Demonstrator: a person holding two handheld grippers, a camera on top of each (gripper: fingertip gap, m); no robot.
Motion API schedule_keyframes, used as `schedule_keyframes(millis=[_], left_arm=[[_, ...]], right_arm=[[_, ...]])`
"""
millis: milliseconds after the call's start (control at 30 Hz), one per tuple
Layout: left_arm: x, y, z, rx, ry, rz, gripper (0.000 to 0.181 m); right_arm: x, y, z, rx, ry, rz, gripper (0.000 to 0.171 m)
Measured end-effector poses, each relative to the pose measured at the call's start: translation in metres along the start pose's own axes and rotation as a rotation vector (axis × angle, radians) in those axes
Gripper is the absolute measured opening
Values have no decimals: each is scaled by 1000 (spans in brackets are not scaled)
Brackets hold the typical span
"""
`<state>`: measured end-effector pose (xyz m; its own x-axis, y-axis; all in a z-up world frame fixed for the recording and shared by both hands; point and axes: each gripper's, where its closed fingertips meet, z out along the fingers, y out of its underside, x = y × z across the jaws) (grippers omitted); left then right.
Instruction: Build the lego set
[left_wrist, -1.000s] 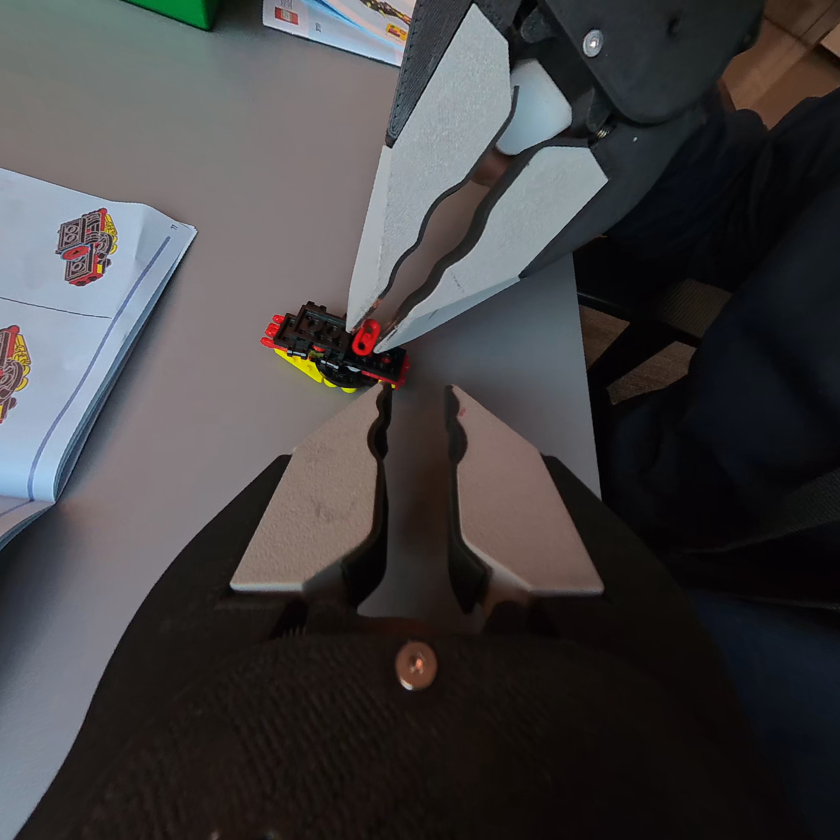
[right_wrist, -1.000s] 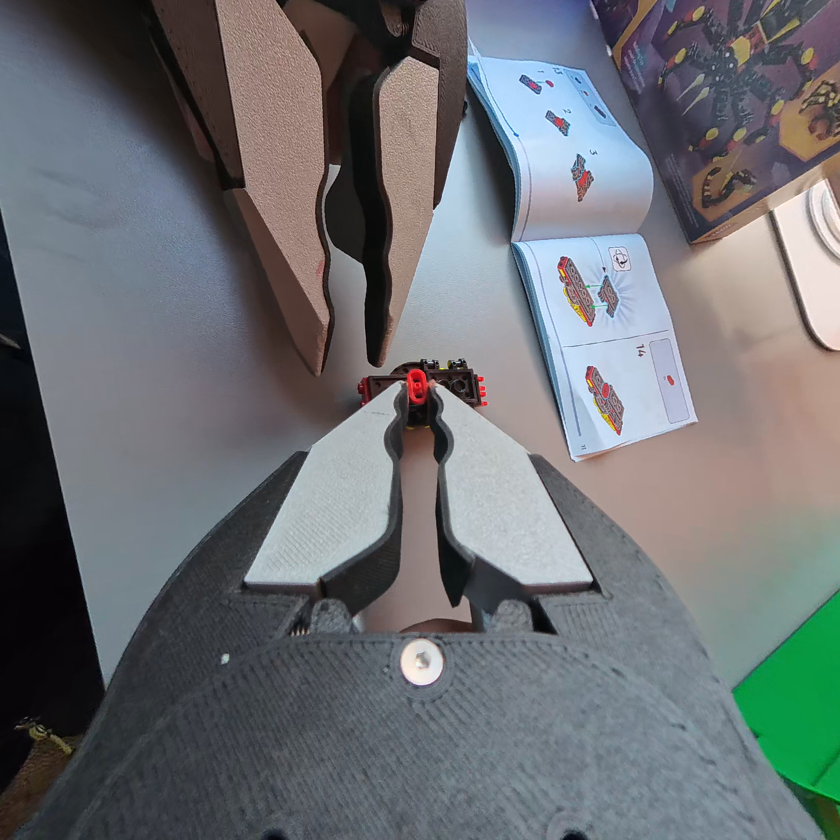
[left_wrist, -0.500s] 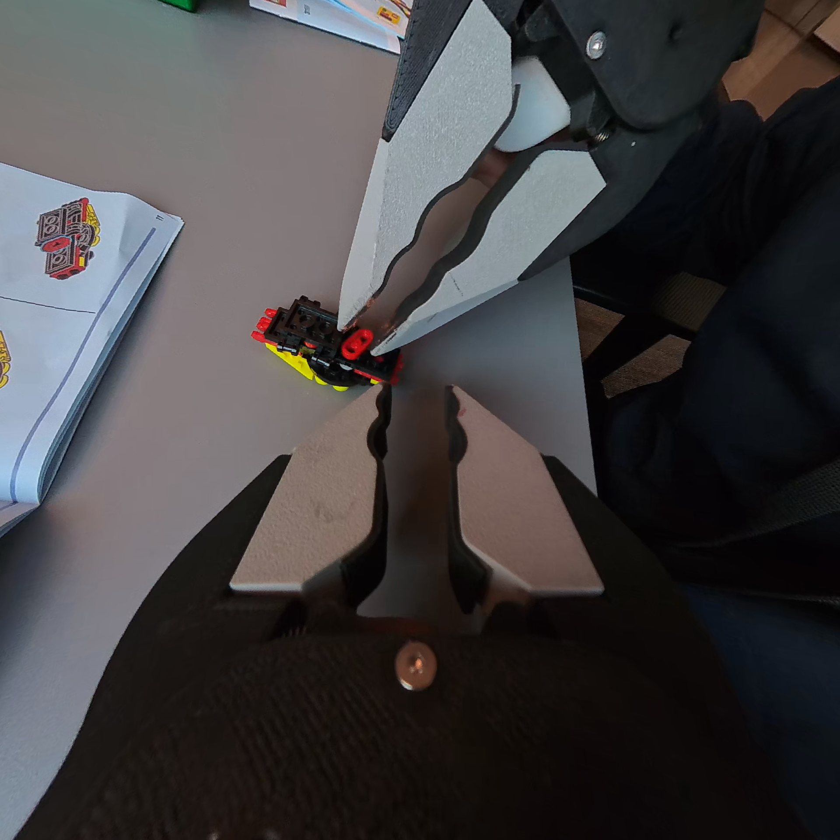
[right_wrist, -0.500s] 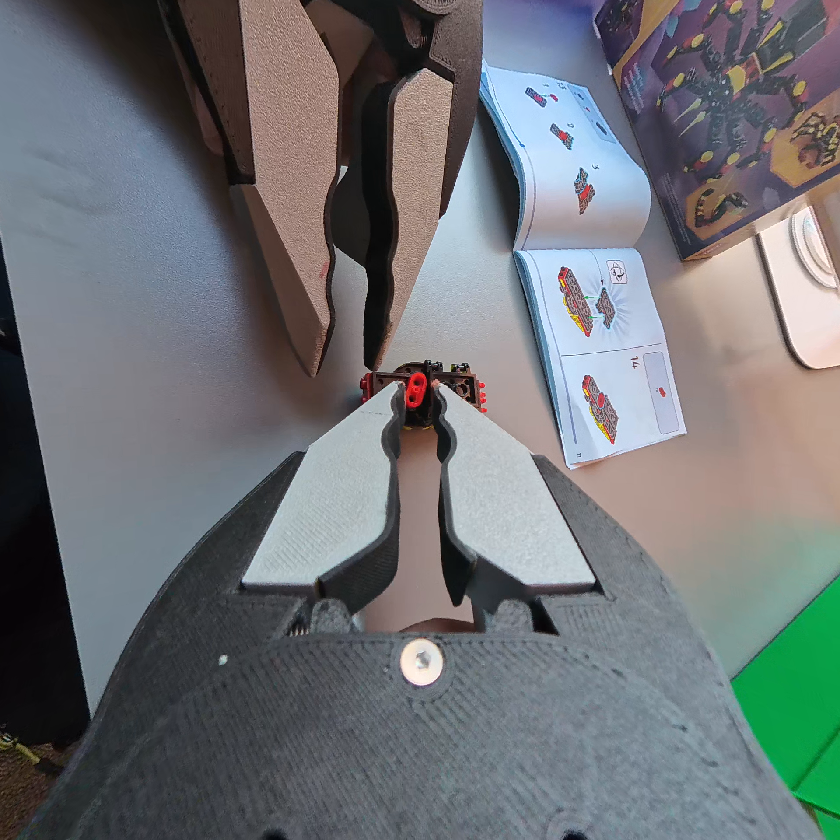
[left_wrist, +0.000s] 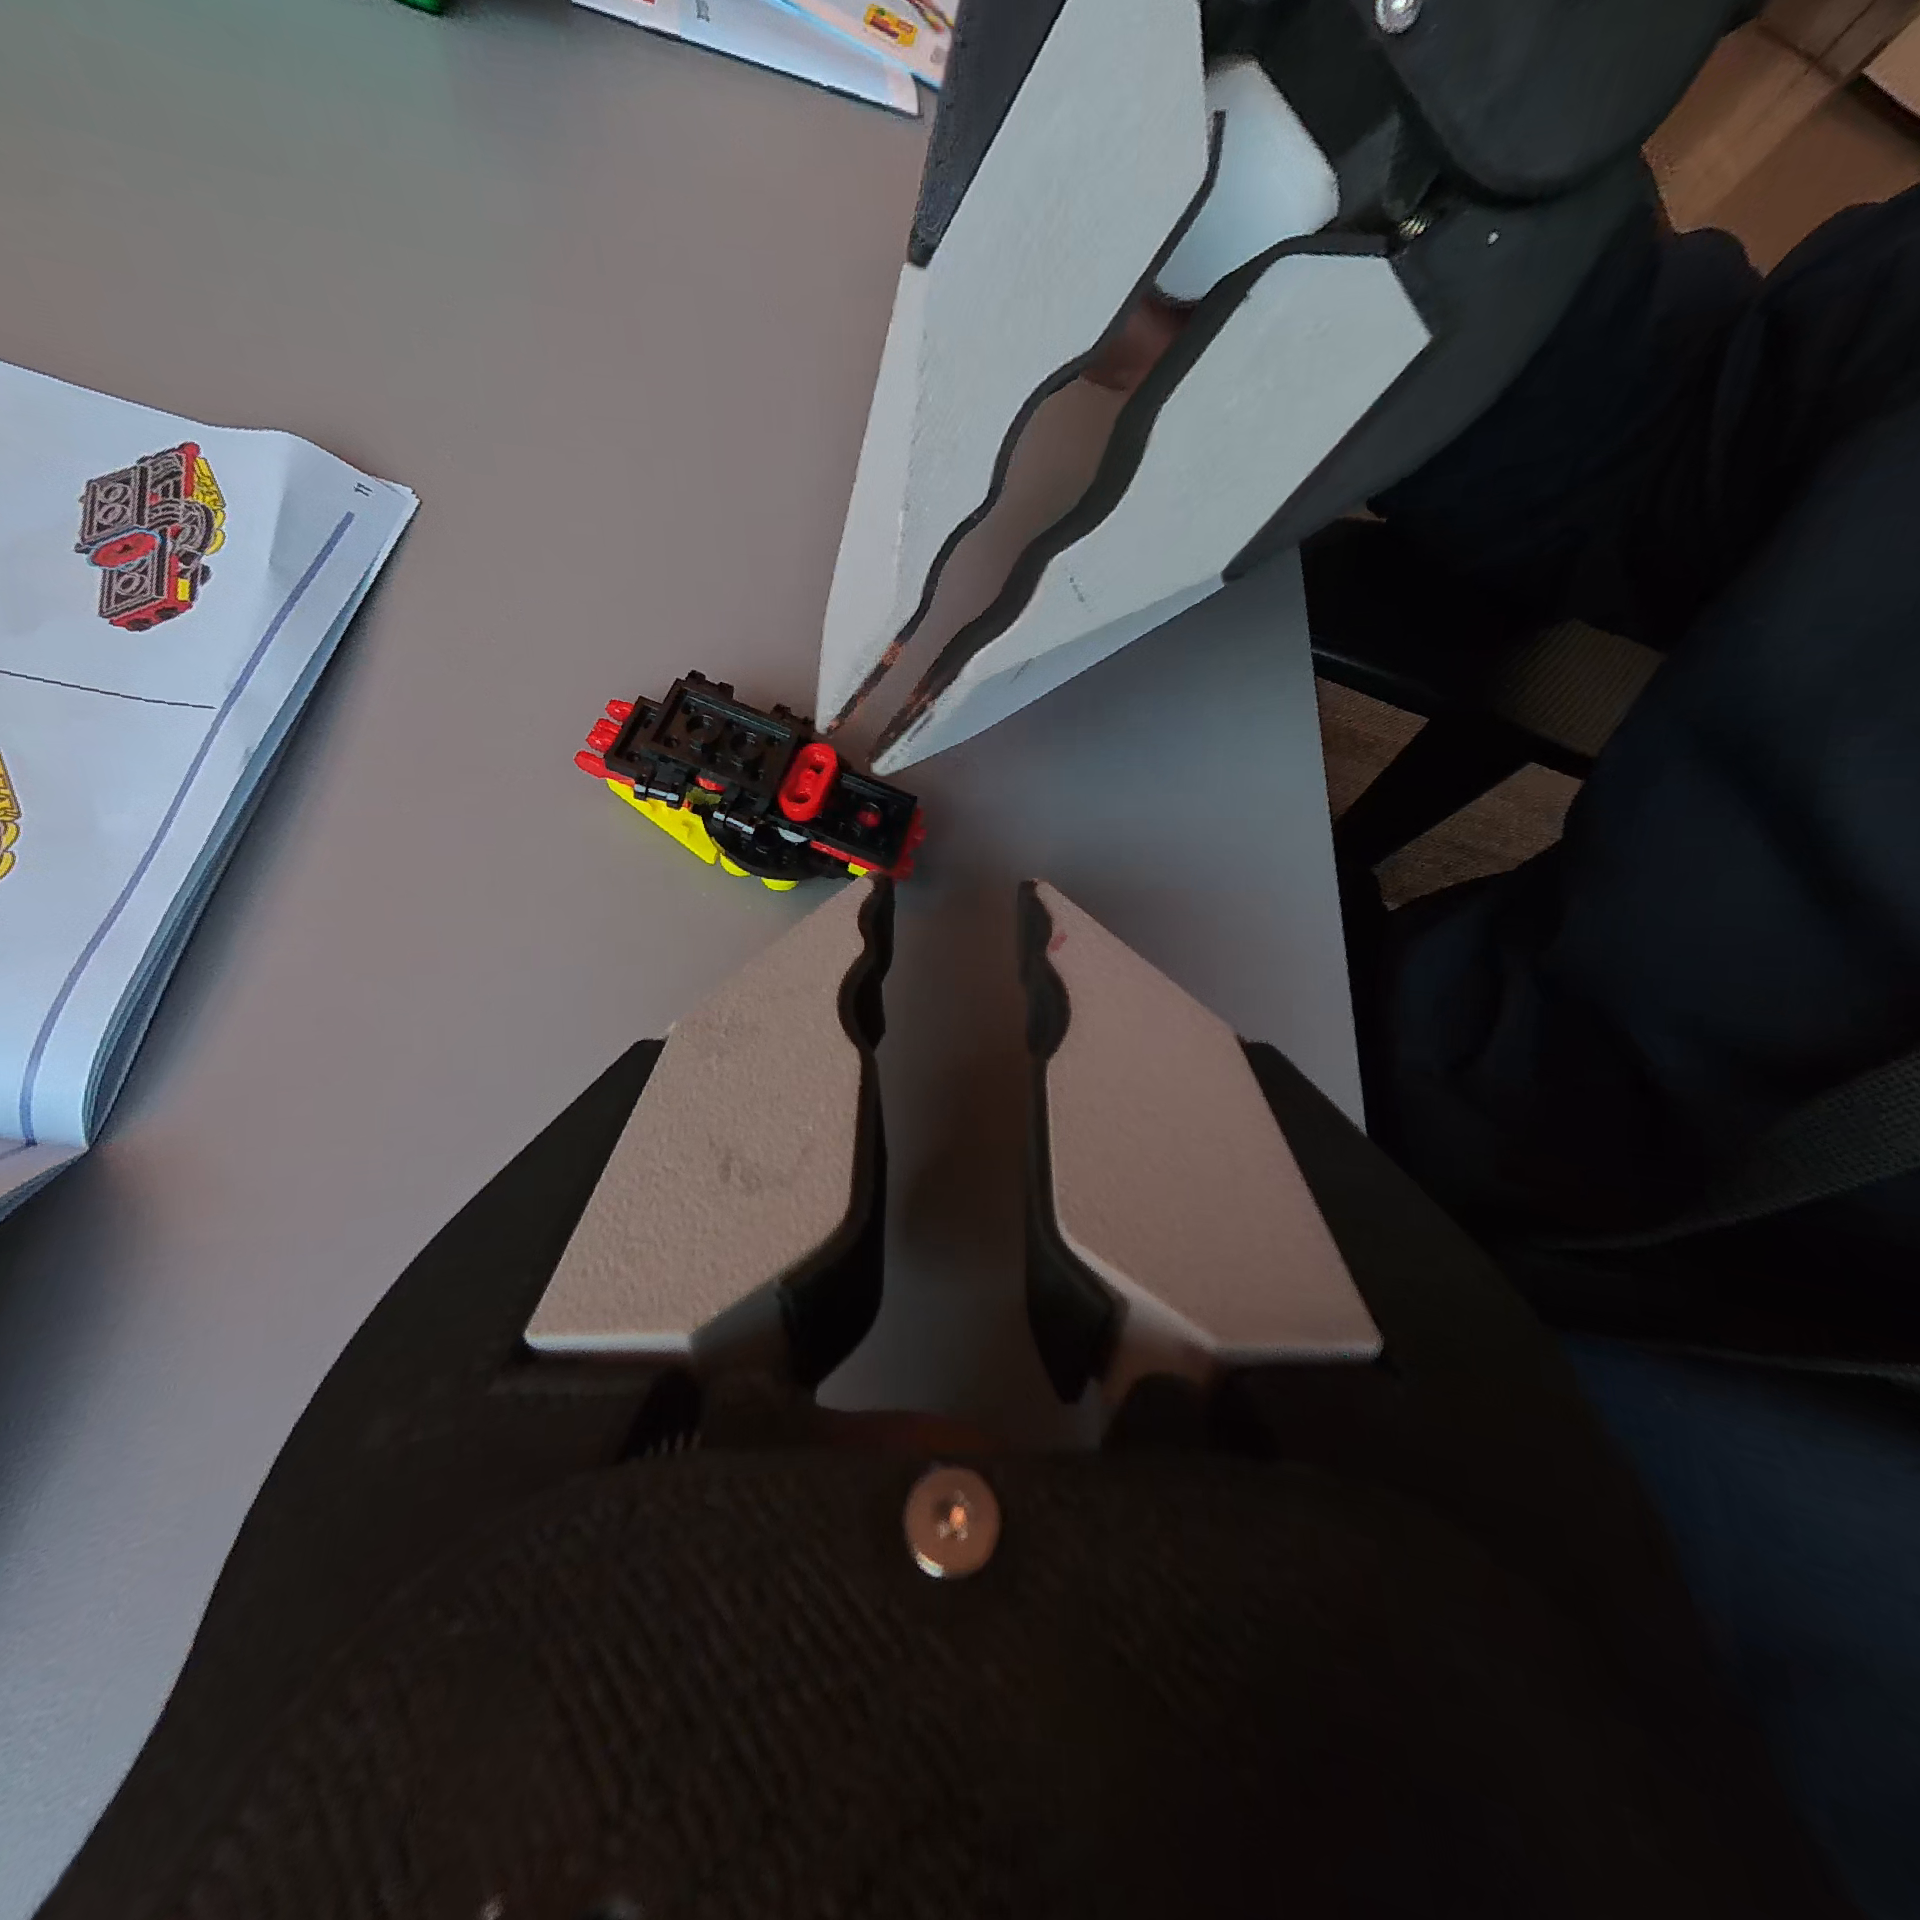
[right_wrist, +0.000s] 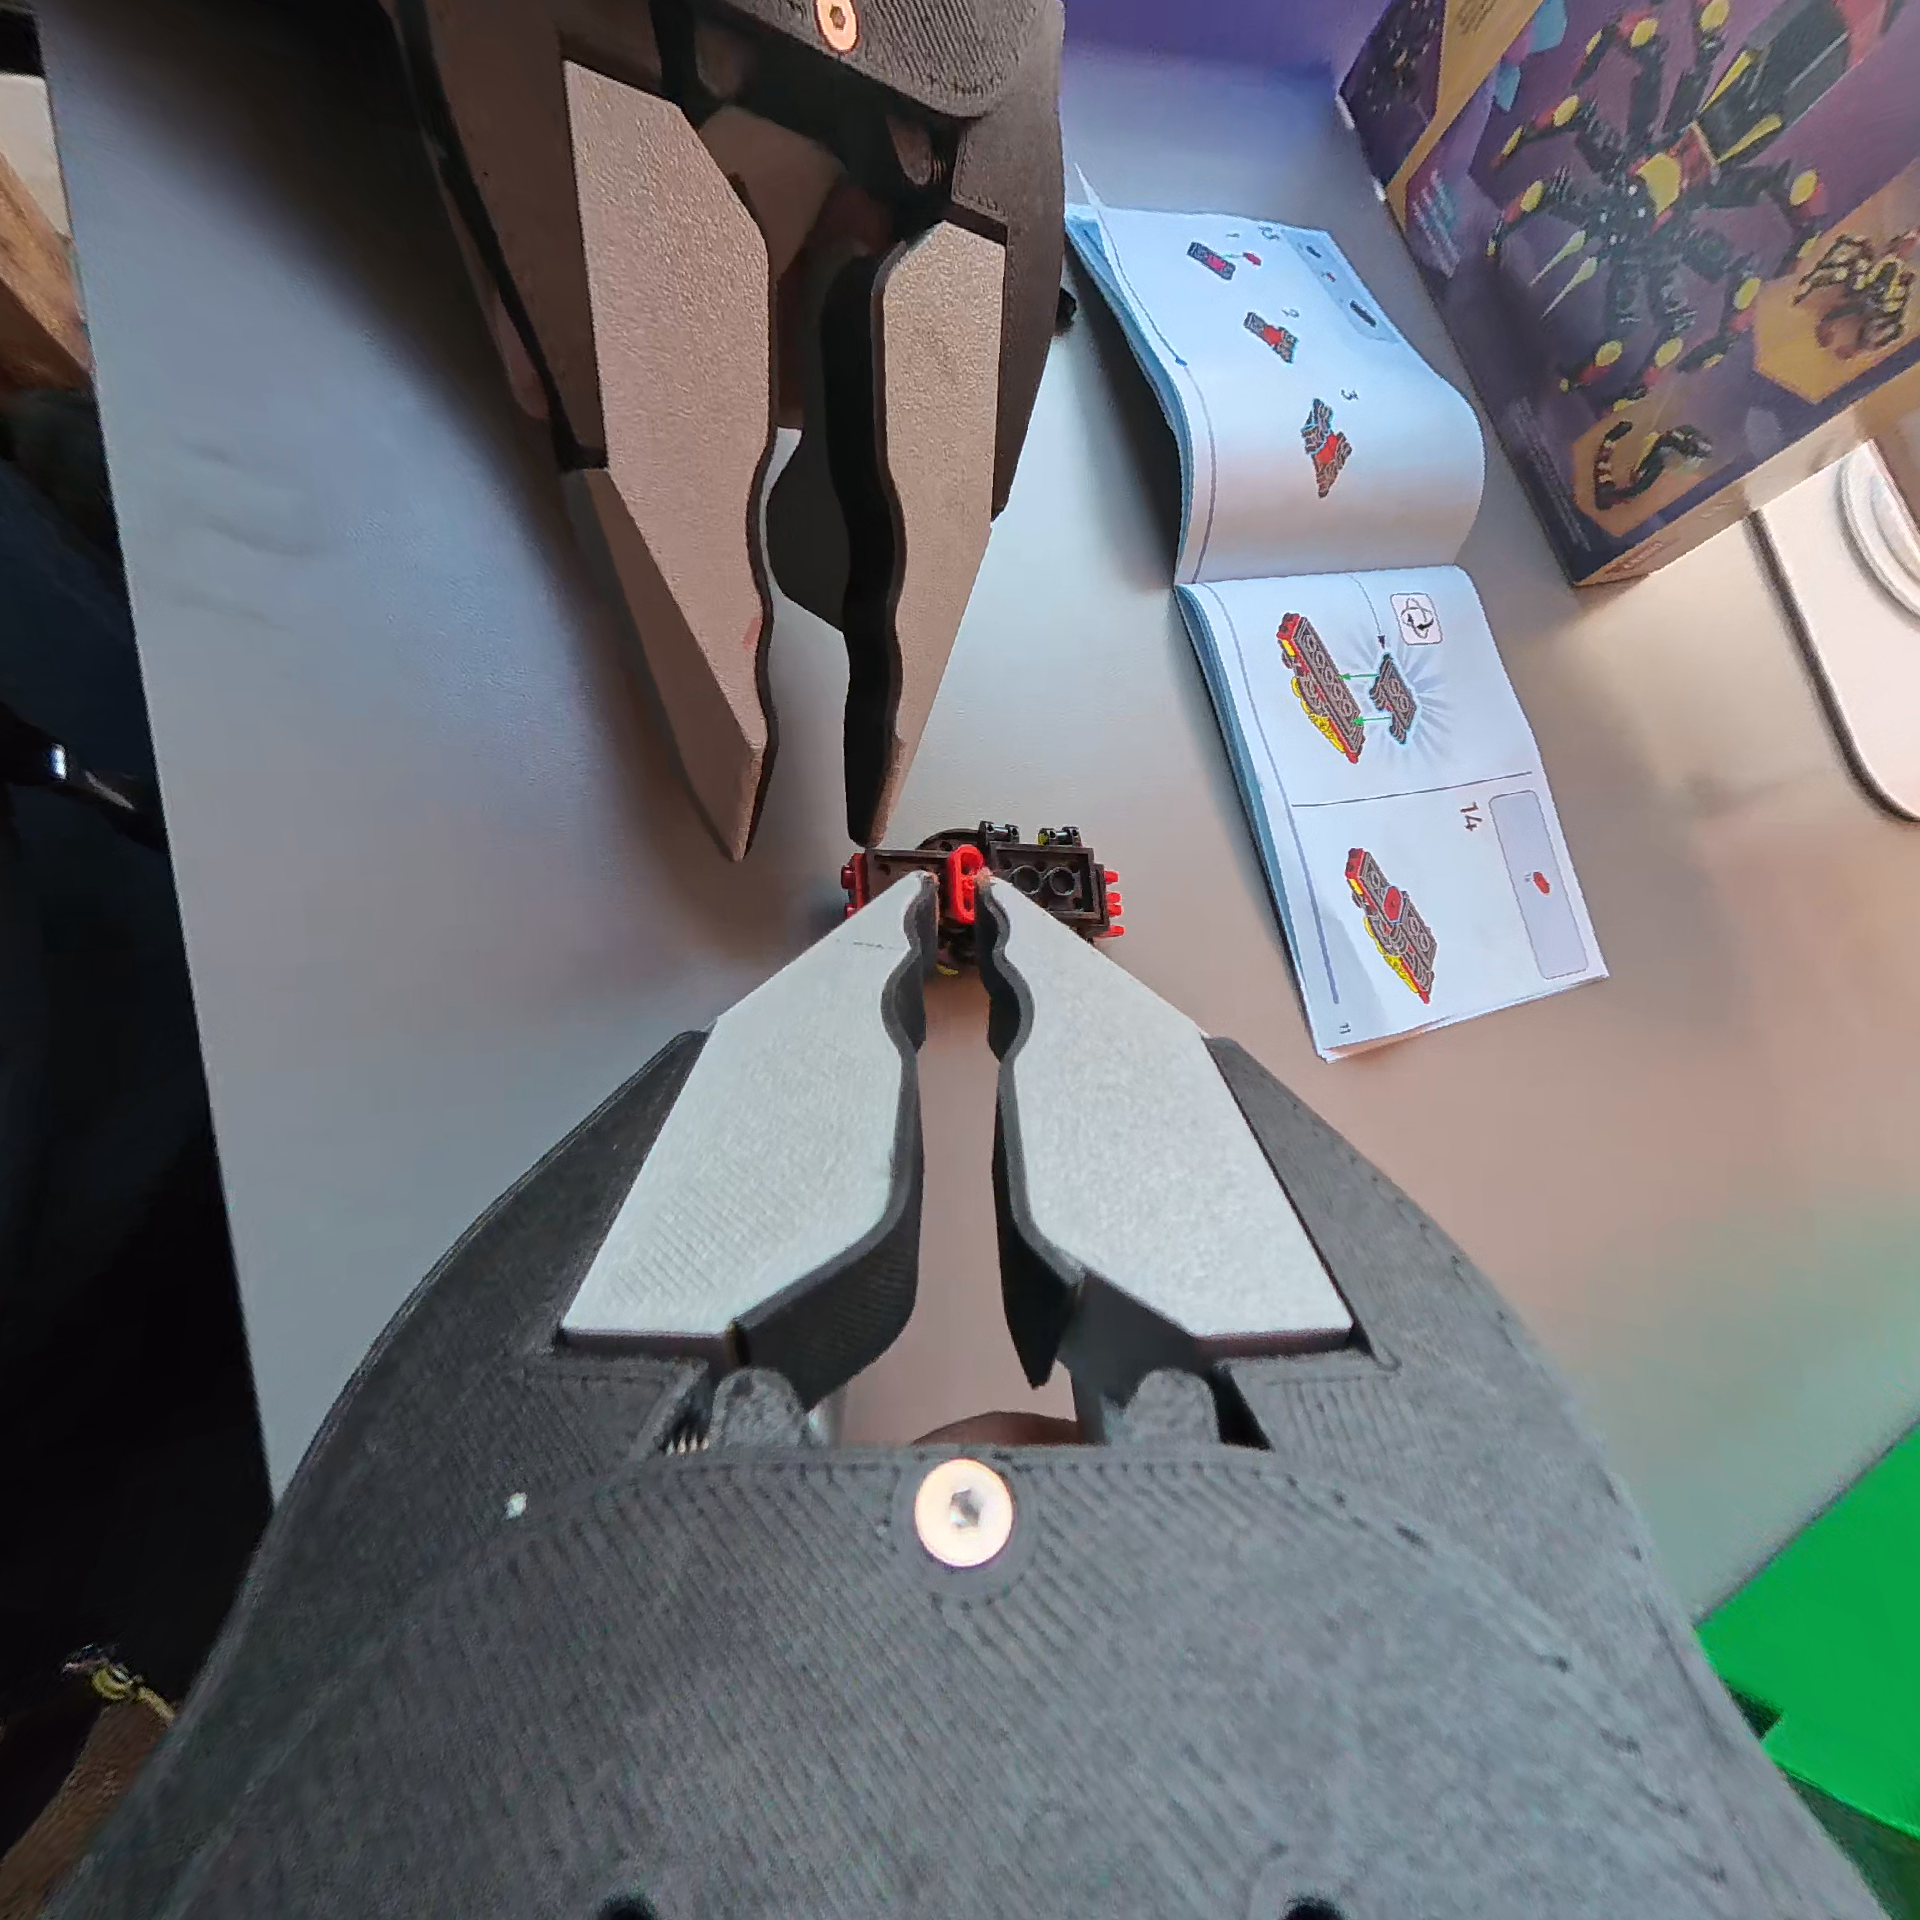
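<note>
A small black, red and yellow lego model (left_wrist: 727, 774) lies on the grey table (left_wrist: 520, 312). It also shows in the right wrist view (right_wrist: 1039, 883). A red two-hole piece (left_wrist: 808, 777) lies flat on top of the model. My right gripper (right_wrist: 957, 883) points down at it, its tips a narrow gap apart, and the piece (right_wrist: 964, 878) sits just past them. In the left wrist view the right gripper (left_wrist: 857, 743) stands clear of the piece, just up and right of it. My left gripper (left_wrist: 953, 888) is open and empty, with its tips just in front of the model's right end.
An open instruction booklet (left_wrist: 156, 727) lies left of the model; it also shows in the right wrist view (right_wrist: 1382, 727). A purple set box (right_wrist: 1662, 260), a white object (right_wrist: 1860, 623) and a green sheet (right_wrist: 1849, 1662) lie farther off. The table edge (left_wrist: 1325, 831) runs close by, with a seated person beyond. The tips of both grippers are at nearly the same place.
The red piece was upright between my right gripper's tips; now it lies flat on the model and the tips have drawn slightly back. The left gripper has barely moved.
</note>
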<state>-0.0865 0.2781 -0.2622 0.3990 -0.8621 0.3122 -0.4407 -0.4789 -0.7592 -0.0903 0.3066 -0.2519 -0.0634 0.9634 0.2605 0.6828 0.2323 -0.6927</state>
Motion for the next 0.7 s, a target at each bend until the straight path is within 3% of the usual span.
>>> schedule_keyframes(millis=[700], left_arm=[[0, 0, 0, -1, -1, 2, 22]], right_arm=[[0, 2, 8, -3, 12, -58, 2]])
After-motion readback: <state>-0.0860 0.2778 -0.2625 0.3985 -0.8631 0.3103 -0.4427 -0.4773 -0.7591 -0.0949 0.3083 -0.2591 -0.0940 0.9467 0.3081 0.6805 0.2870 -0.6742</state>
